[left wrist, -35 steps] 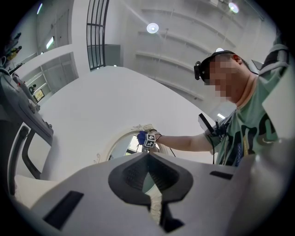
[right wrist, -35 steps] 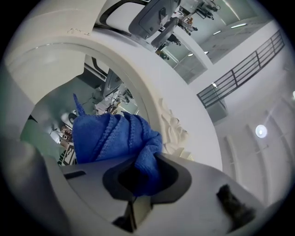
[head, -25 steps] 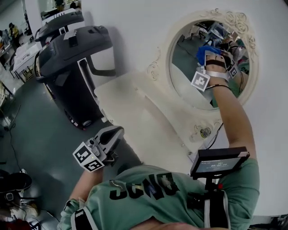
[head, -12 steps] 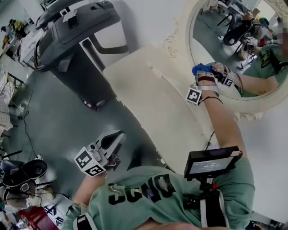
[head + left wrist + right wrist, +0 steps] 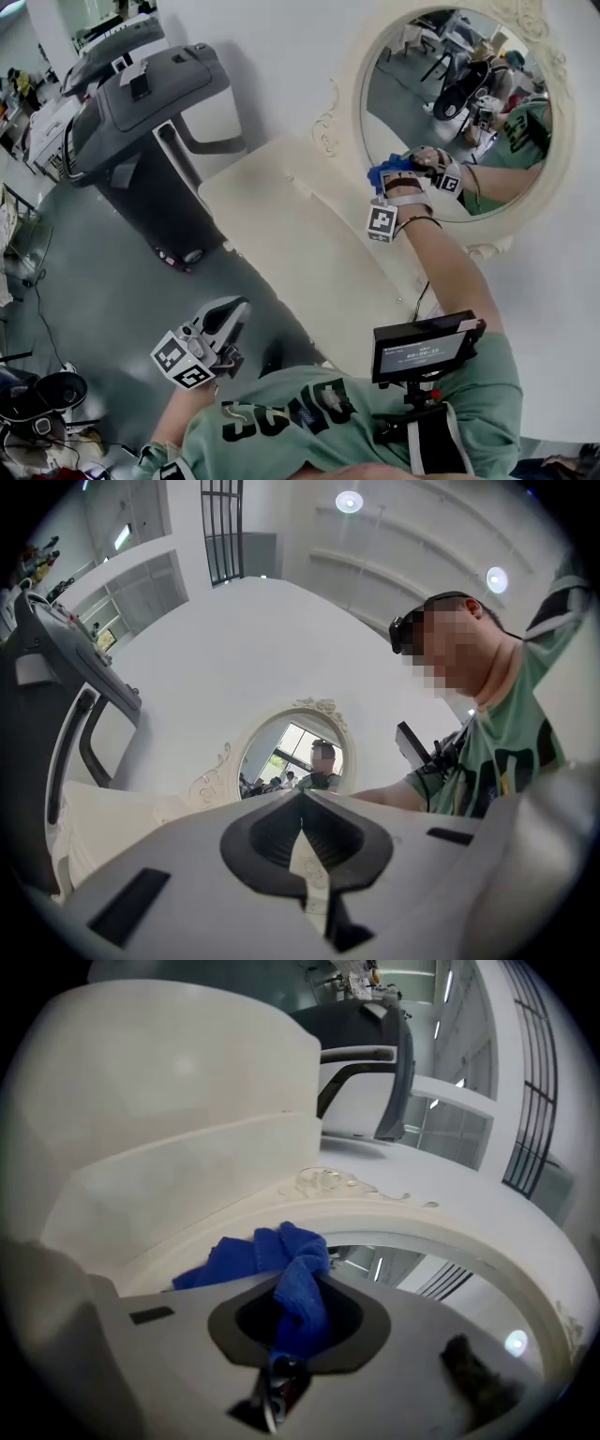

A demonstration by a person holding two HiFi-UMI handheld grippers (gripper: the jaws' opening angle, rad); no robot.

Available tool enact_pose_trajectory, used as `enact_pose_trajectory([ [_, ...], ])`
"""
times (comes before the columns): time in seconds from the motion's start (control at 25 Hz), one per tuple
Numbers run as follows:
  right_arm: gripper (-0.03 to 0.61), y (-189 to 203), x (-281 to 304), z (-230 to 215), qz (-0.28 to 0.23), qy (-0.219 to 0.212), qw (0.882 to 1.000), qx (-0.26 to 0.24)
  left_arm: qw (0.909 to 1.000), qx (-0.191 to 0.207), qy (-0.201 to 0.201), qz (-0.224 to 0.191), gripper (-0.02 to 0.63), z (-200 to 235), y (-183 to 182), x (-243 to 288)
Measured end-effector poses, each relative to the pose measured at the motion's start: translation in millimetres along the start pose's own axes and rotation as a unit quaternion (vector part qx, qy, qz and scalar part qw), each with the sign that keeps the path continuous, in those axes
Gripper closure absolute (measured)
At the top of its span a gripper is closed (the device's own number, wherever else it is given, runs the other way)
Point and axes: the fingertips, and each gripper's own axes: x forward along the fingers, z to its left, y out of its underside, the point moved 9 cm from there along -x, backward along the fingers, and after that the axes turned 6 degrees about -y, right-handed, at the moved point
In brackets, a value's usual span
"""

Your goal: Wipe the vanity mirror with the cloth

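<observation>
Now pressing the blue cloth (image 5: 386, 172) (image 5: 281, 1260) against the lower-left edge of the mirror (image 5: 441, 103), where glass meets cream frame — pinched tight in the right gripper (image 5: 382, 180) (image 5: 295, 1312), bunched up past its jaws. Holding the left gripper (image 5: 234, 309) (image 5: 302, 822) low over the grey floor, well apart from the vanity top (image 5: 281, 225) — jaws closed together, nothing between.

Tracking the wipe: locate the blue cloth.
Right of the head view: blue cloth clamped in the right gripper, at the lower-left rim of the oval cream-framed mirror.
</observation>
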Motion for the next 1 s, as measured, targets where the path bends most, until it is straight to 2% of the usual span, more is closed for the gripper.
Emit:
enact_pose_trajectory([
  [0.08,0.534,18.7,-30.0,-39.4,-0.011,0.045,0.999,0.011,0.9998,0.007,0.013,-0.013,0.603,-9.5,-8.1,4.9],
  [0.2,0.534,65.9,-71.7,-109.9,0.008,0.123,0.992,0.027,0.9983,0.023,0.04,-0.036,0.603,-26.8,-18.6,17.3],
  [0.32,0.534,121.0,-112.7,-178.9,0.044,0.194,0.979,0.039,0.9956,0.04,0.062,-0.059,0.603,-39.9,-31.0,25.9],
  [0.4,0.534,153.0,-136.6,-216.7,0.07,0.221,0.972,0.043,0.9934,0.05,0.071,-0.075,0.603,-44.0,-39.3,28.7],
  [0.56,0.534,195.2,-181.1,-278.8,0.108,0.292,0.949,0.045,0.9903,0.062,0.079,-0.097,0.603,-49.7,-46.9,31.2],
  [0.72,0.534,215.2,-201.9,-309.8,0.126,0.341,0.93,0.047,0.9889,0.064,0.082,-0.106,0.603,-51.0,-49.6,33.8],
  [1.0,0.534,217.9,-191.7,-308.6,0.124,0.346,0.928,0.061,0.9875,0.069,0.09,-0.109,0.603,-46.6,-57.6,41.9],
])
